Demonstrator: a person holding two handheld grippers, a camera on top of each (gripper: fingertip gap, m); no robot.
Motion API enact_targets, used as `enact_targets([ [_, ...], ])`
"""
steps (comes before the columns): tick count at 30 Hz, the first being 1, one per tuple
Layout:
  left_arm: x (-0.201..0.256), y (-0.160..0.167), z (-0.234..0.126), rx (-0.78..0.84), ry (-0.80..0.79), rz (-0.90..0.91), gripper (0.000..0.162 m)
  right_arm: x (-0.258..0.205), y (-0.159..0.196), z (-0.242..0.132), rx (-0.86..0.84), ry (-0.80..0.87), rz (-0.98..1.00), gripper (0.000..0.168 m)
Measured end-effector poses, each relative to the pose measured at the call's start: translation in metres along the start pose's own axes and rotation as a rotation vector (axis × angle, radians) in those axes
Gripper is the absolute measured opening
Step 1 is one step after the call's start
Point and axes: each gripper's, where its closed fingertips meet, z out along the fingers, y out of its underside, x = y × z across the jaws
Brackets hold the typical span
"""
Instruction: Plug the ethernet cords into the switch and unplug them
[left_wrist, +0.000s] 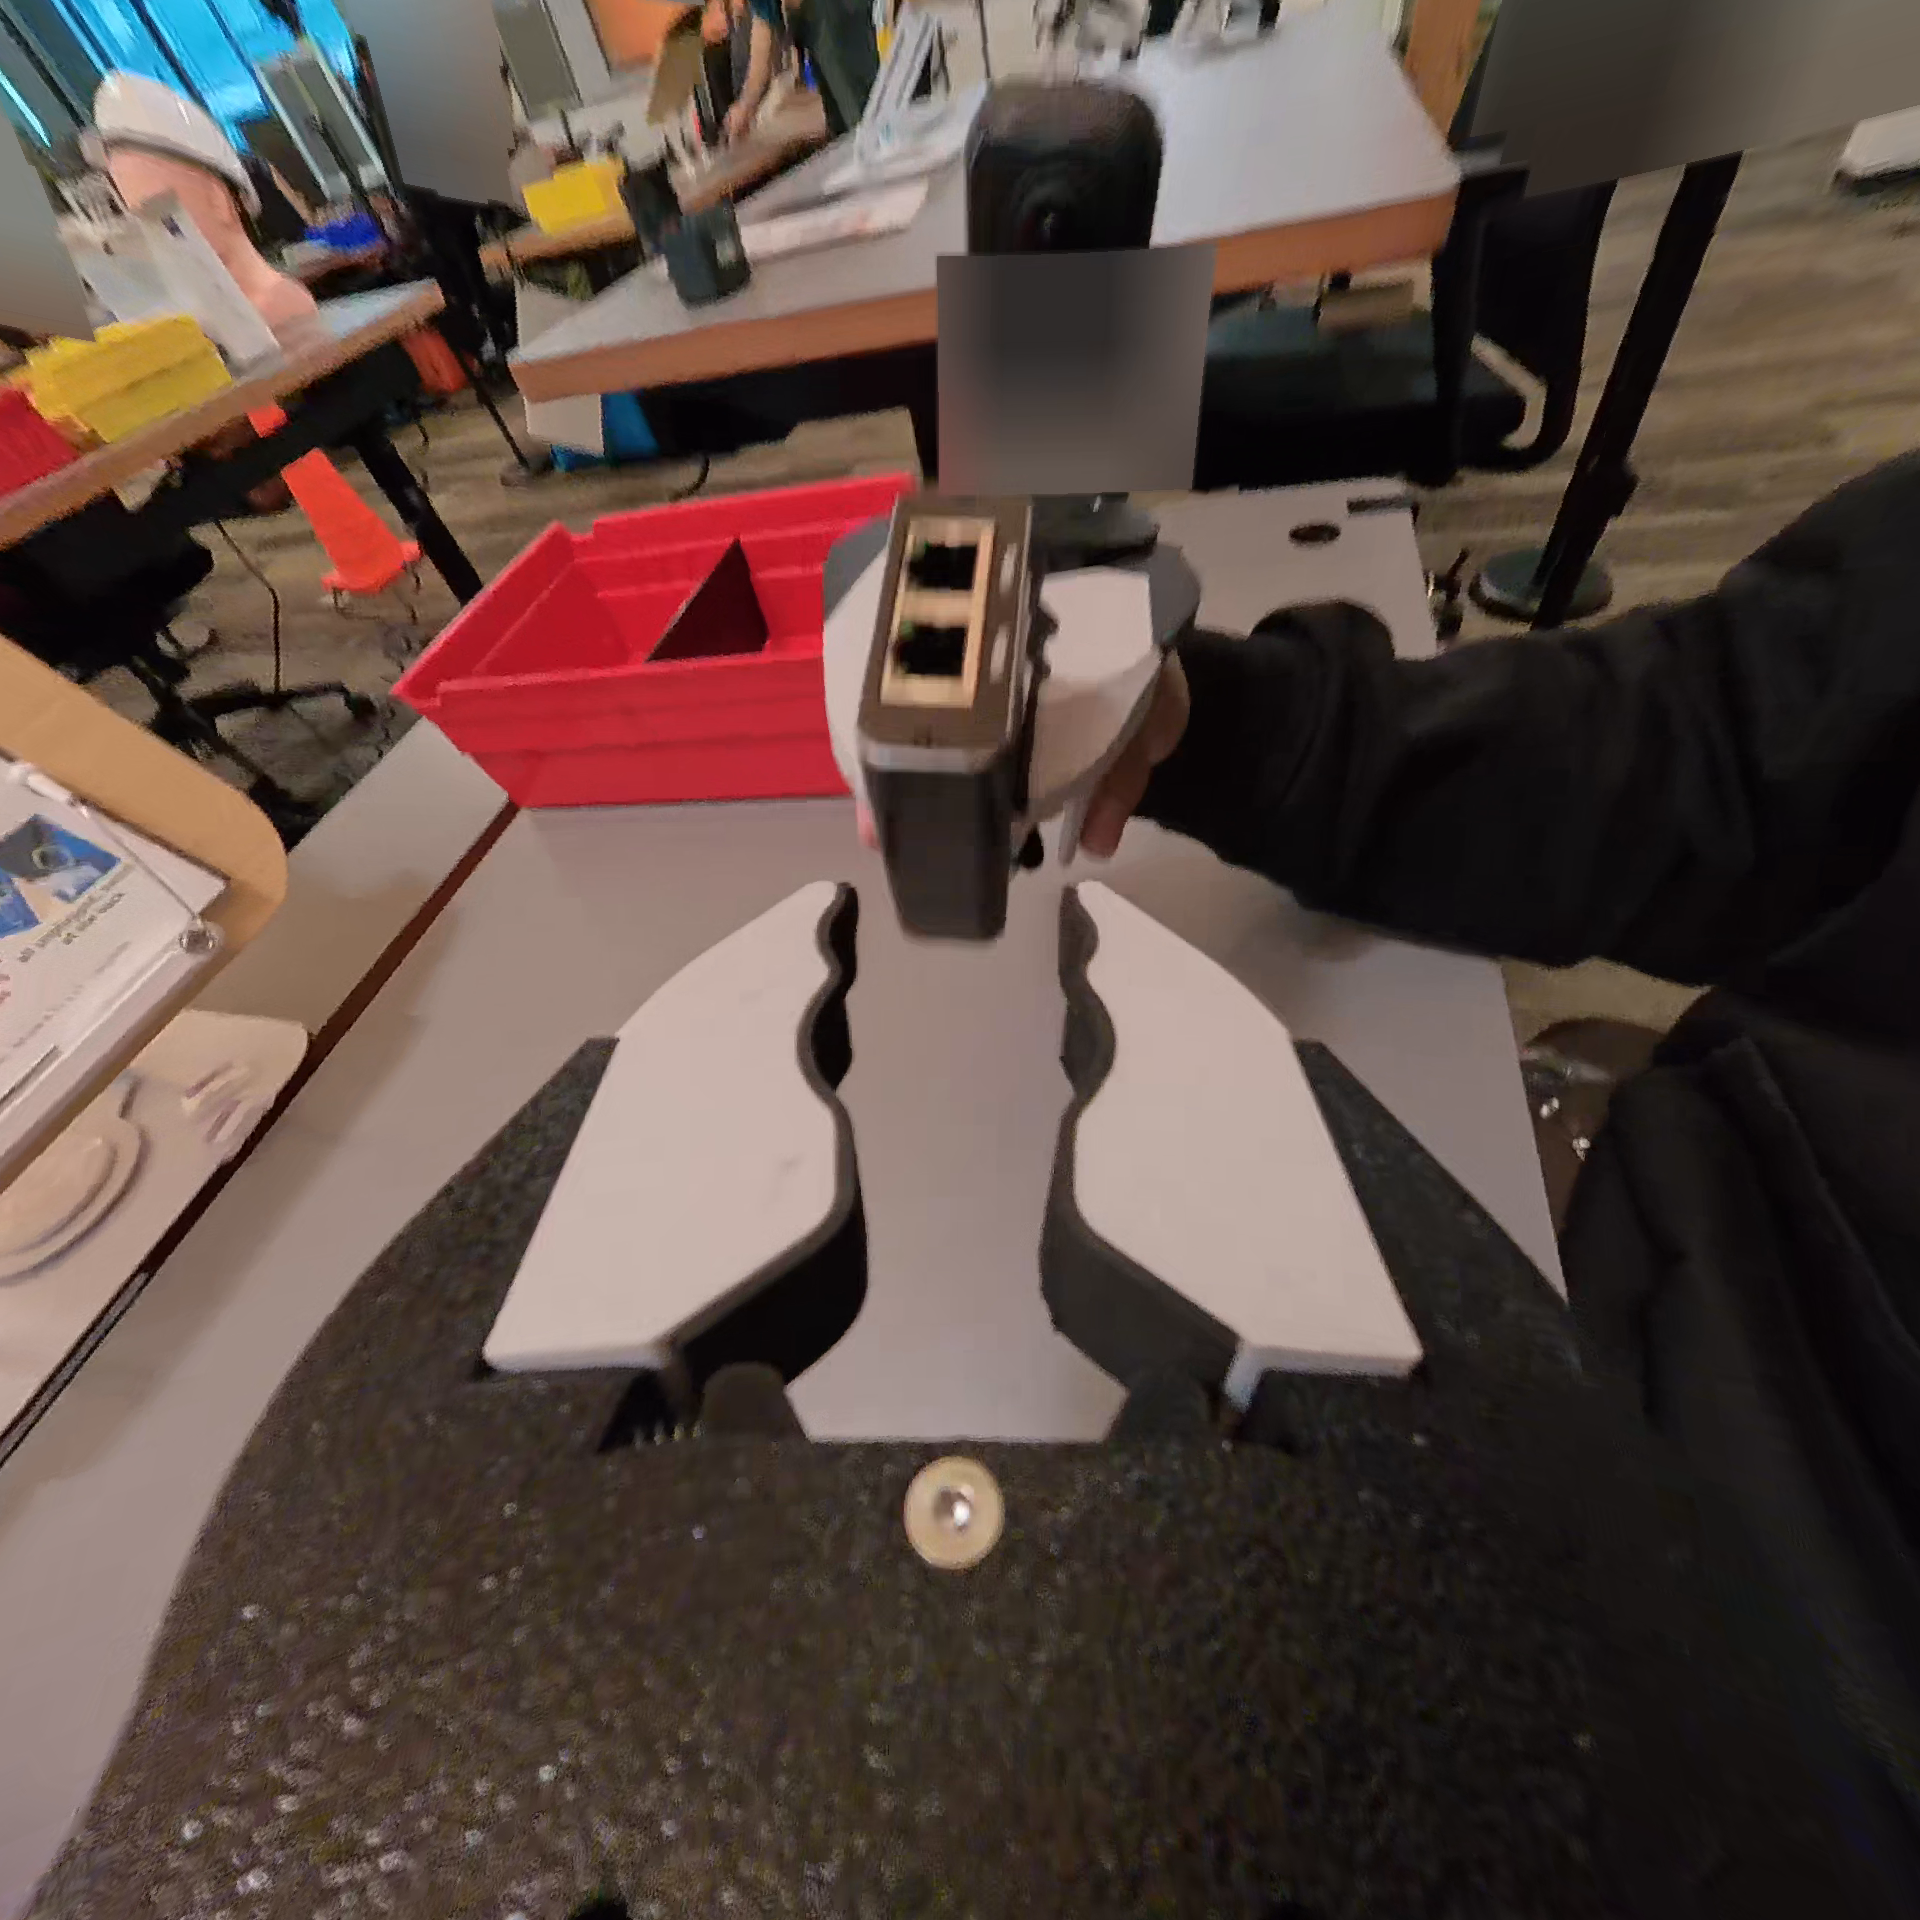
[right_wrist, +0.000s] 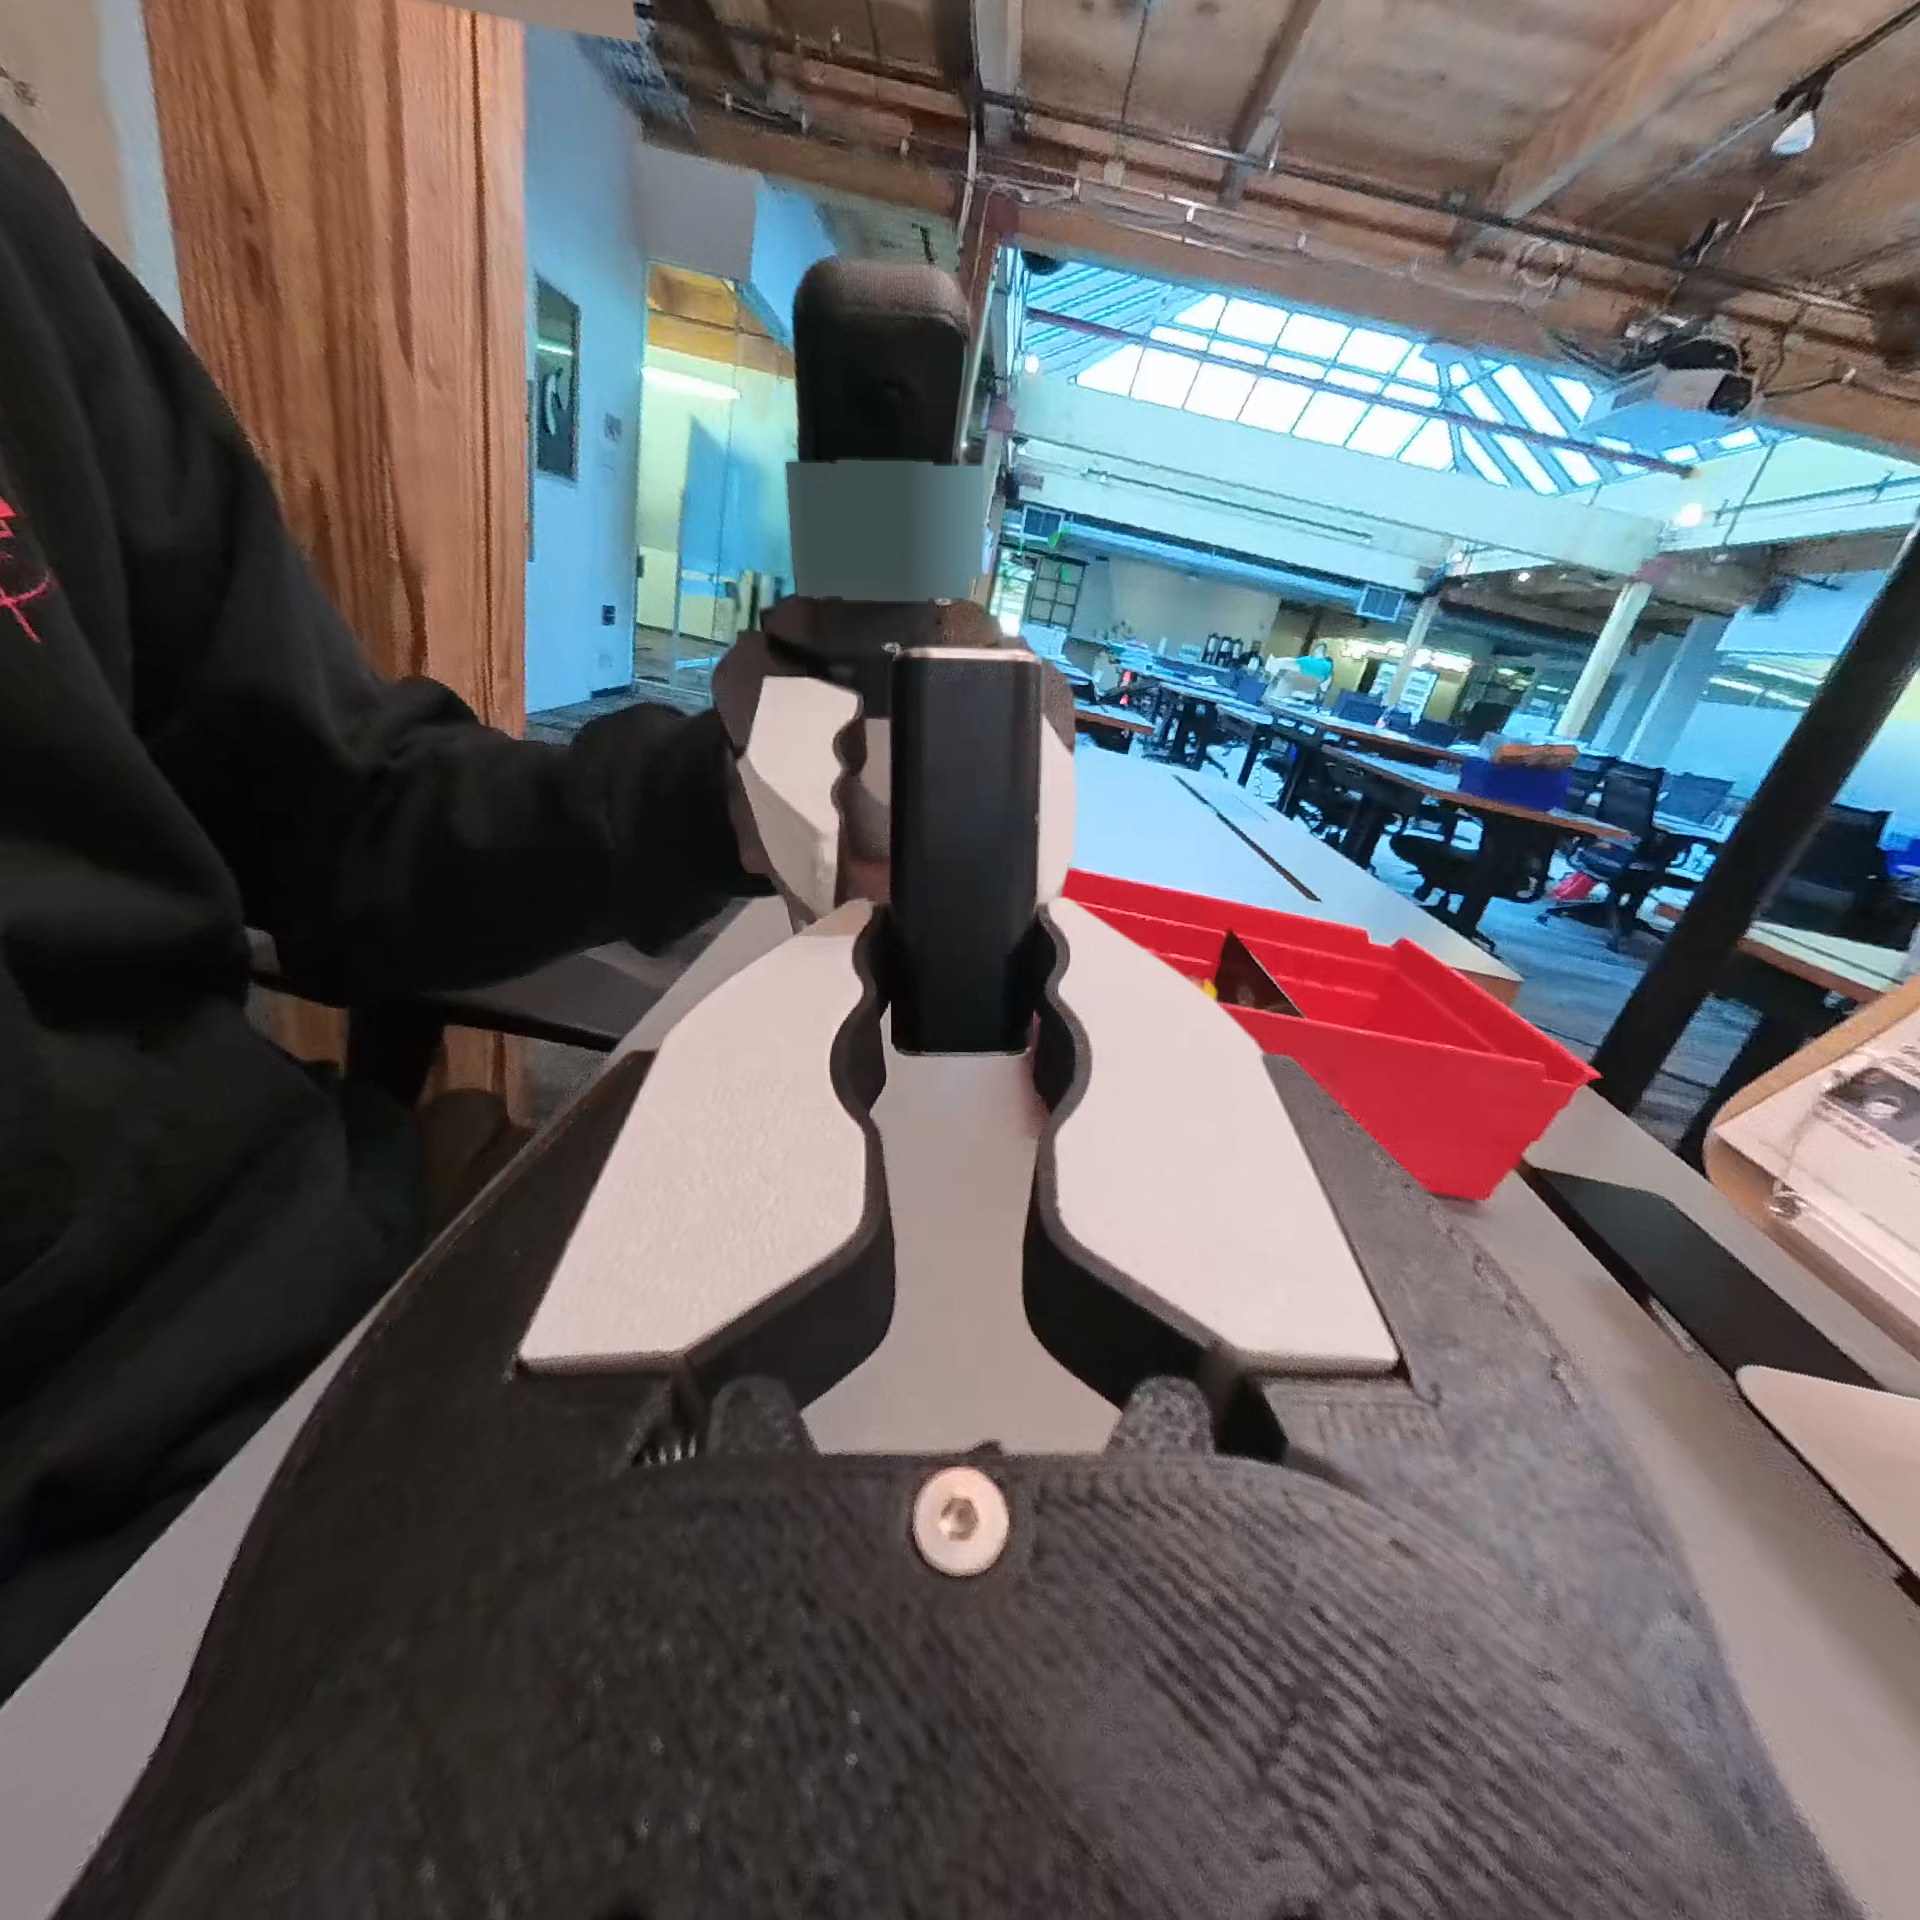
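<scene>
Right gripper pinches the lower end of the switch, fingers pressed against both narrow sides; the black box stands upright, lifted clear of the table. In the left wrist view the switch shows its port face with two empty sockets, turned toward the left gripper. Left gripper fingers are spread with nothing between them, tips just below the switch's lower edge, bare tabletop in the gap. Red bin sits far-left, near the table's far edge. Open table surface lies near and left of the grippers. No cords visible.
</scene>
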Motion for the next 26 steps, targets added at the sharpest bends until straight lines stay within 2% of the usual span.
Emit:
enact_targets([
  [2,0.003,-0.012,0.000,0.078,0.003,0.013,0.024,-0.006,0.008,0.008,-0.039,-0.033,0.004,0.026],
  [11,0.002,-0.005,-0.004,0.035,0.063,-0.013,0.024,-0.011,0.025,0.030,-0.087,-0.050,0.112,0.026],
  [17,0.000,0.006,-0.001,0.043,0.054,-0.044,0.024,-0.008,0.037,0.029,-0.159,-0.030,0.059,0.026],
  [18,-0.004,0.009,0.000,0.046,0.038,-0.074,0.025,-0.004,0.040,0.028,-0.168,-0.010,0.060,0.026],
  [20,-0.013,0.012,0.001,0.058,-0.013,-0.137,0.039,0.010,0.048,0.022,-0.189,0.069,0.072,0.026],
  [22,-0.024,0.016,-0.009,0.064,-0.083,-0.171,0.041,0.031,0.056,0.012,-0.209,0.194,0.078,0.026],
  [26,-0.075,0.048,-0.061,-0.070,-0.315,-0.267,0.038,0.053,0.080,-0.005,-0.288,0.324,0.045,0.025],
])
